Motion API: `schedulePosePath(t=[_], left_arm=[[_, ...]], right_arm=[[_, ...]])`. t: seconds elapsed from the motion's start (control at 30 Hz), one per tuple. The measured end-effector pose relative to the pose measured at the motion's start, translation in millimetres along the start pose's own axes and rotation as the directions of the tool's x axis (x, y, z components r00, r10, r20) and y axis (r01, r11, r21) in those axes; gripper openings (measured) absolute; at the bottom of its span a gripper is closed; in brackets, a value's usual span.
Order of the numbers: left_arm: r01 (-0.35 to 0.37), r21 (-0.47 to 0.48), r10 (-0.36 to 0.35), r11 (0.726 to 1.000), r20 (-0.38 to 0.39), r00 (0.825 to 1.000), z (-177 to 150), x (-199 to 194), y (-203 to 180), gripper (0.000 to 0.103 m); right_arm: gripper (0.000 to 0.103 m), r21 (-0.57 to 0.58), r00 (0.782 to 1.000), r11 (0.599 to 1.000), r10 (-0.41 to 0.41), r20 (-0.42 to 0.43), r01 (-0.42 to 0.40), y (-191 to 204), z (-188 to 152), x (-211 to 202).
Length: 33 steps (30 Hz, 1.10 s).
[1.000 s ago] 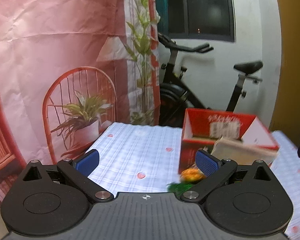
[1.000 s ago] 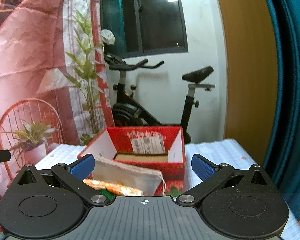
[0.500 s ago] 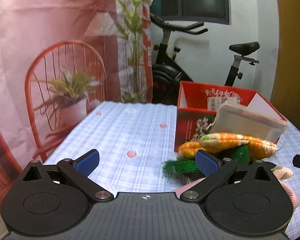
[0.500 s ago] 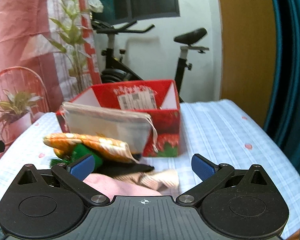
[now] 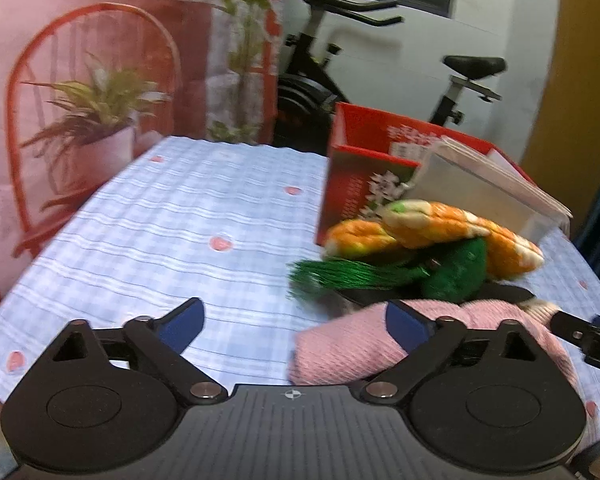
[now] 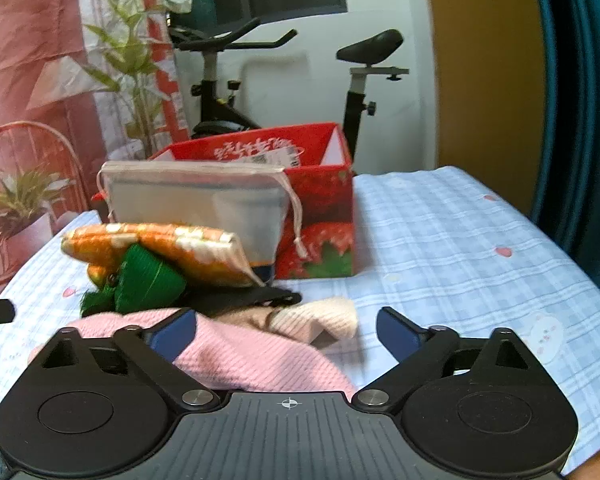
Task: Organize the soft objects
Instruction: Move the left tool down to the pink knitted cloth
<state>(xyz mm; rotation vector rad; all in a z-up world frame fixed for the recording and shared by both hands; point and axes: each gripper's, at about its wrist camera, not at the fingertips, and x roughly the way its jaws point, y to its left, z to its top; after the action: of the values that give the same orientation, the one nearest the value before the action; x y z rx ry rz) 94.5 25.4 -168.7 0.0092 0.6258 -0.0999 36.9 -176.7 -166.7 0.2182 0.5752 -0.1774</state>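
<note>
Left wrist view first: my left hand-held gripper [image 5: 296, 322] has its blue-padded jaws spread wide, though they've just been closing a little, and there's only bare cloth between them, nothing gripped. The right pad sits in front of the pink knit [image 5: 340, 354], a ribbed, woolly bundle lying on the desk [image 5: 172, 216], which wears a crinkly pale-blue plaid cloth dotted with small pink hearts. Behind the knit there's a flat orange-and-white patterned pouch [image 5: 440, 228] propped on a fuzzy green thing [image 5: 456, 270] with a fringed tassel. Behind those, a smooth grey drawstring bag [image 5: 480, 192] leans on the red cardboard box [image 5: 364, 160]. This view also catches the tip of the other gripper poking in at the right edge, a bit blurry.

Right wrist view: the right hand-held gripper [image 6: 286, 330] is also wide open, jaws just eased inward too, and they're holding nothing; the pink knit bulges up between them without the pads pressing it. Only here do I see the cream knit piece [image 6: 320, 318] just past the pink one, the strawberry print on the box front, the bag's dangling cord and a dark flat item under the pouch. An exercise bike [image 6: 228, 80] stands behind the desk.
</note>
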Motion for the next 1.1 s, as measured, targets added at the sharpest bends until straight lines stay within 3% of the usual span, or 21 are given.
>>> schedulePosePath(t=[0.17,0.53,0.67,0.83,1.1], left_arm=[[0.064,0.004,-0.064,0.998,-0.037,0.997,-15,15,-14,0.084],[0.182,-0.008,-0.182,0.983,-0.062,0.981,-31,19,-30,0.083],[0.164,0.007,-0.163,0.986,-0.067,0.984,-33,20,-30,0.083],[0.174,-0.072,-0.178,0.982,-0.052,0.983,-31,19,-18,0.083],[0.159,-0.061,-0.163,0.985,-0.068,0.984,-32,23,-18,0.084]], right_arm=[[0.081,-0.031,1.0,0.999,0.027,-0.013,-0.027,9,-9,5],[0.08,-0.05,0.996,0.996,0.066,-0.067,-0.07,11,-24,2],[0.077,-0.046,0.995,0.997,0.053,-0.079,-0.057,9,-27,6],[0.075,-0.003,0.999,0.999,0.043,-0.015,-0.043,-1,-22,-1],[0.074,-0.041,0.998,0.997,0.057,-0.038,-0.059,6,-24,5]])
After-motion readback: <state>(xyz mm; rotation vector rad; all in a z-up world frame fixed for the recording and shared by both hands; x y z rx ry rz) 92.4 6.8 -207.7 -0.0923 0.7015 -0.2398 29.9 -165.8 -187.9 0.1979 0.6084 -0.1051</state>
